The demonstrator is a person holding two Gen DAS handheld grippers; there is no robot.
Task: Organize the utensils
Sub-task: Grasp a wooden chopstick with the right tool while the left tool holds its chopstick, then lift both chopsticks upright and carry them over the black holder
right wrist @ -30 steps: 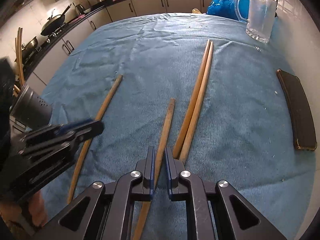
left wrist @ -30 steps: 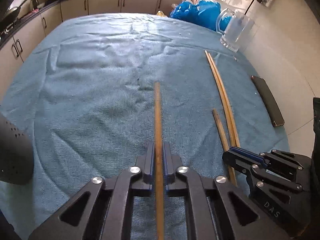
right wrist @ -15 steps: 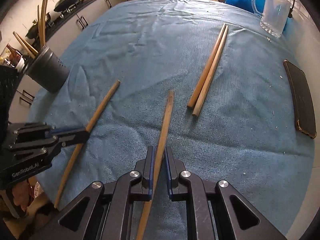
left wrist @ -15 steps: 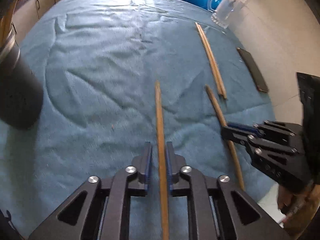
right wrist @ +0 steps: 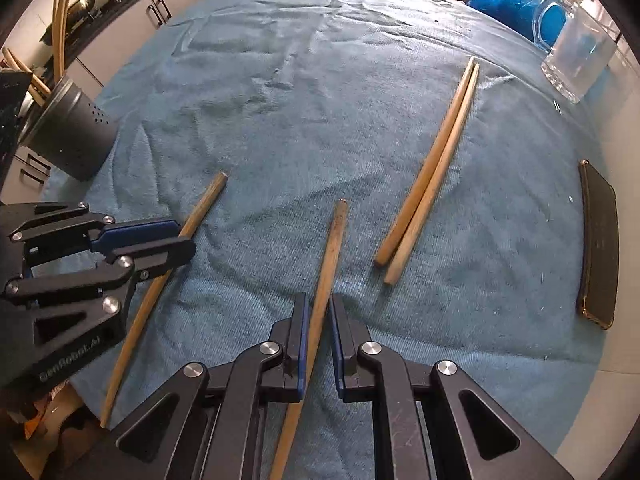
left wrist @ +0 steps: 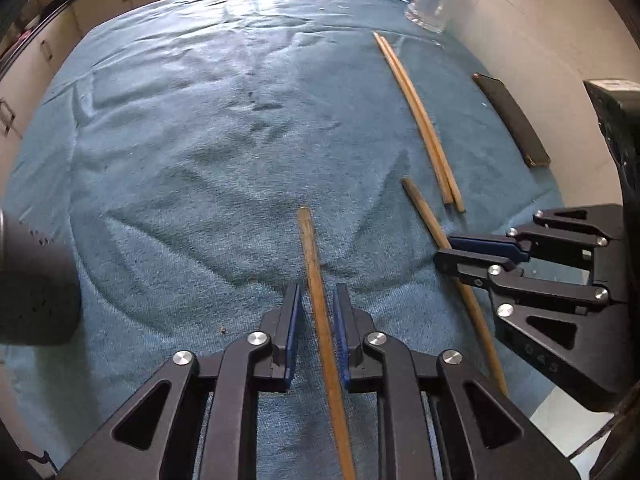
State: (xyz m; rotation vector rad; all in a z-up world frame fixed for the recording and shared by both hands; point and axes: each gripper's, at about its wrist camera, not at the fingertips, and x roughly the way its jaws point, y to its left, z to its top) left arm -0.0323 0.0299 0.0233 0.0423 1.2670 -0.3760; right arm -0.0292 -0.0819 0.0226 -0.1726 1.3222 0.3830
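Note:
A brown wooden chopstick point(left wrist: 316, 276) runs between the pads of my left gripper point(left wrist: 316, 292), whose jaws are opening; a gap shows on each side of it. My right gripper point(right wrist: 318, 300) is shut on a second brown chopstick point(right wrist: 332, 248), its tip pointing ahead over the blue cloth point(right wrist: 280, 120). Each gripper shows in the other's view, the left gripper point(right wrist: 186, 238) at the left and the right gripper point(left wrist: 444, 250) at the right. A pale chopstick pair point(right wrist: 432, 172) lies ahead right. The dark perforated holder point(right wrist: 68, 136) with several sticks stands at the far left.
A glass mug point(right wrist: 576, 60) and a blue bag point(right wrist: 508, 0) sit at the far right corner. A flat black case point(right wrist: 598, 248) lies along the cloth's right edge. Kitchen cabinets point(right wrist: 132, 28) run beyond the table. The near table edge is right under both grippers.
The left jaws have parted around their chopstick, which they clamped before. Both hands drew back toward the near edge with their sticks; the pale pair now lies farther ahead of the right gripper.

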